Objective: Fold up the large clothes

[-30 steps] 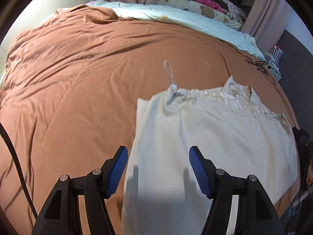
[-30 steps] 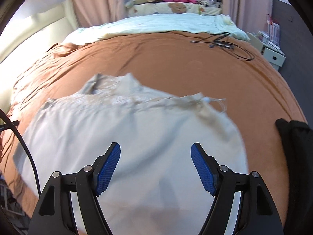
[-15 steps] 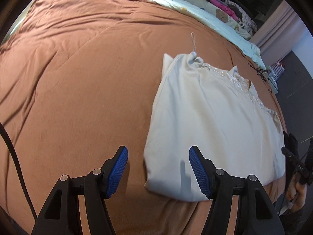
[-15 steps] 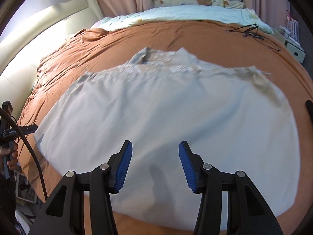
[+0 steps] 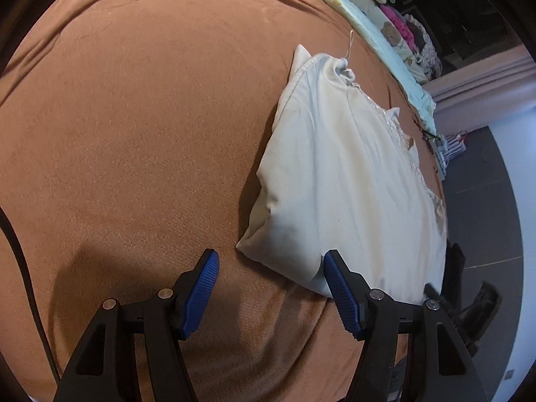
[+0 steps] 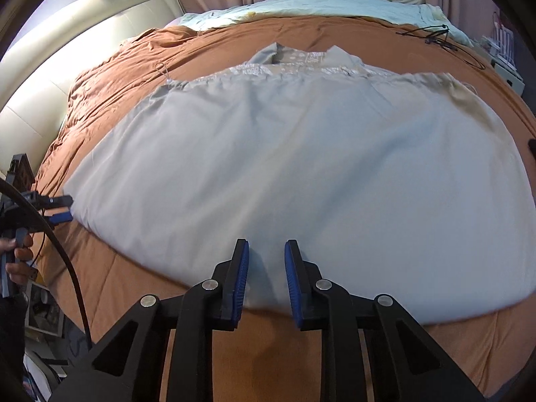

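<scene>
Your left hand-held gripper (image 5: 271, 288) and your right hand-held gripper (image 6: 267, 279) match: black angular arms, ribbed blue pads (image 5: 340, 296), silver screws (two each side), a black cable (image 6: 63, 261) trailing left.

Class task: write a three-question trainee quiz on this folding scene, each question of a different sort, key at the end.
1. True or false: the cream garment lies spread flat on the brown bedcover.
2. Multiple choice: the left gripper is (a) shut on the hem, (b) open by the garment's near corner, (c) out of view.
3. Short answer: what lies between the right gripper's fingers?

Key:
1. True.
2. b.
3. The garment's near hem. The jaws have just been closing, with a gap still between the fingers, so no grip yet.
</scene>
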The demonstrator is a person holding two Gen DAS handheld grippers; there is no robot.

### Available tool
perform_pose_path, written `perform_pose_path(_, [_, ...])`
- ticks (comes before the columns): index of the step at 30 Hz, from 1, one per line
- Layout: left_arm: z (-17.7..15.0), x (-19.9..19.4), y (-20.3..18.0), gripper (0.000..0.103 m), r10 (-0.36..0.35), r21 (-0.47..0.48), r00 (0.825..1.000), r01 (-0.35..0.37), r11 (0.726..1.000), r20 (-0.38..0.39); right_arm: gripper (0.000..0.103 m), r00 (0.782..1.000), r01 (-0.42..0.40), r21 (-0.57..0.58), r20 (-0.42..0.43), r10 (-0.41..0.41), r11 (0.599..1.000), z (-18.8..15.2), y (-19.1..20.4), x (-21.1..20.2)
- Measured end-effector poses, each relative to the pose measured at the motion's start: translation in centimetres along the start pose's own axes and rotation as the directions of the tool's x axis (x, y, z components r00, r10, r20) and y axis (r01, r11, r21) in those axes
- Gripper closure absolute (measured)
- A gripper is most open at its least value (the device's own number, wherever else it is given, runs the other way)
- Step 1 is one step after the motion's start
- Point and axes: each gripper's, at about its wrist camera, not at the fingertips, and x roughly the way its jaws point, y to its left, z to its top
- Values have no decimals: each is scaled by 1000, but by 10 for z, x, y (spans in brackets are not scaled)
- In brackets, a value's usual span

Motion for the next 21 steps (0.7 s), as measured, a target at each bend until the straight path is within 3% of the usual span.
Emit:
perform_pose_path(4, [4, 6, 6, 37, -54, -65, 999, 54, 996, 3, 84, 999, 19, -18, -40, -20, 1000, -6, 7, 13])
perform_pose_path(6, [7, 9, 5, 42, -58, -74, 998, 59, 995, 17, 86, 998, 16, -8, -53, -16, 1000, 2, 8, 16])
perform_pose_path(8, [9, 9, 5, 49, -49, -92, 999, 51, 994, 20, 88, 998, 11, 1, -54, -11, 1000, 14, 8, 18])
perform_pose_path(12, [6, 6, 3, 54, -17, -95, 999, 20, 995, 28, 88, 997, 16, 3, -75, -16, 1000, 45, 6, 42])
perform_pose_path(21, [2, 4, 5, 58, -3, -119, 999, 9, 993, 51, 88, 992, 46, 23, -119, -43, 999, 106, -4, 104])
